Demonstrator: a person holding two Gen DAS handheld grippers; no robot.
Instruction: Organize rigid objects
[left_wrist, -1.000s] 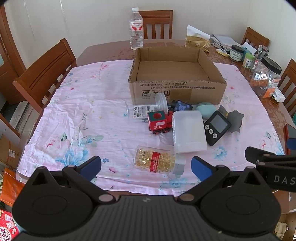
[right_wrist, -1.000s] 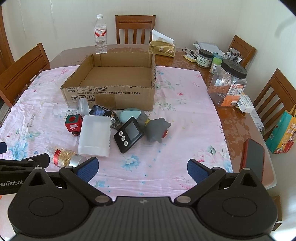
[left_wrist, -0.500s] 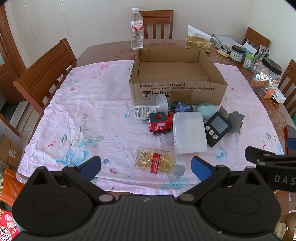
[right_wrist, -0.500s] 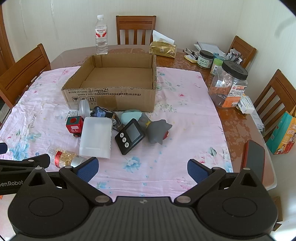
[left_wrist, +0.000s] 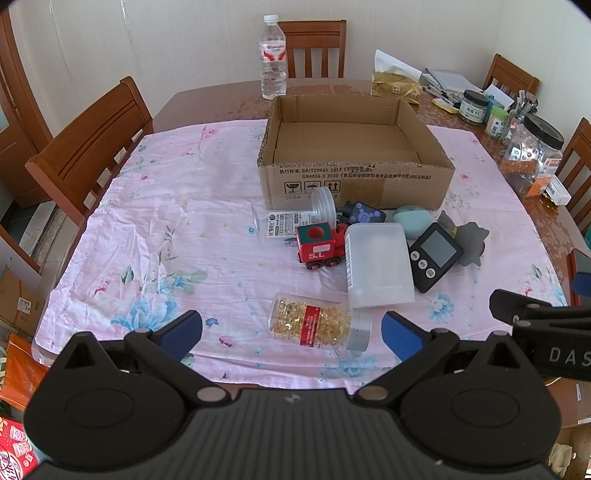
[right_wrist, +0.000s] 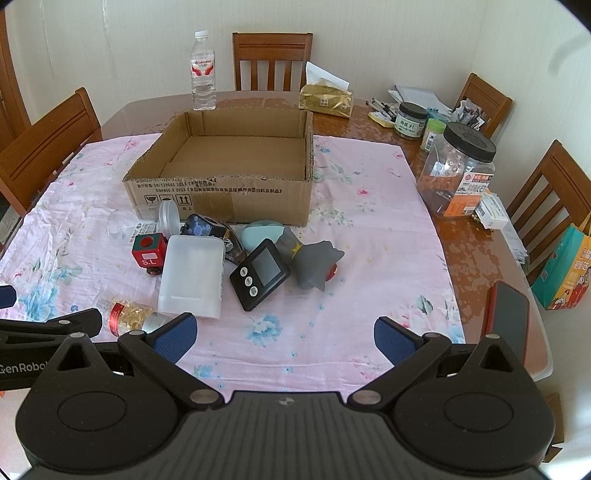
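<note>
Both grippers hang above the near edge of the table with their blue-padded fingers spread wide and nothing between them. The left gripper (left_wrist: 291, 330) has the capsule bottle (left_wrist: 319, 325) lying on its side right in the gap ahead of its tips, silver cap toward the right-hand pad, though the fingers are not touching it. The right gripper (right_wrist: 282, 334) looks onto bare pink floral cloth (right_wrist: 369, 229), with the same bottle just off its left finger. A little further out from both, the rest of the clutter sits bunched together: a white plastic container (left_wrist: 378, 271) lying flat, a red toy train (left_wrist: 319, 247) pressed to its left side, and a black digital timer (left_wrist: 435, 256) to its right. Beyond those lie a clear empty bottle (left_wrist: 291, 221) on its side, a dark blue printed item (left_wrist: 364, 214), a pale teal case (left_wrist: 413, 223) and a grey toy figure (right_wrist: 317, 264), which leans against the timer's far side. Straight behind this cluster, and touching none of the grippers, stands the open cardboard box (left_wrist: 354, 181), its inside showing only its own flaps. Well beyond the box, a water bottle (left_wrist: 273, 57) stands upright on the bare wood. Far off to the right of the right gripper are a big clear jar with a black lid (right_wrist: 458, 171) and, nearer the table edge, a phone in a red case (right_wrist: 508, 325).
</note>
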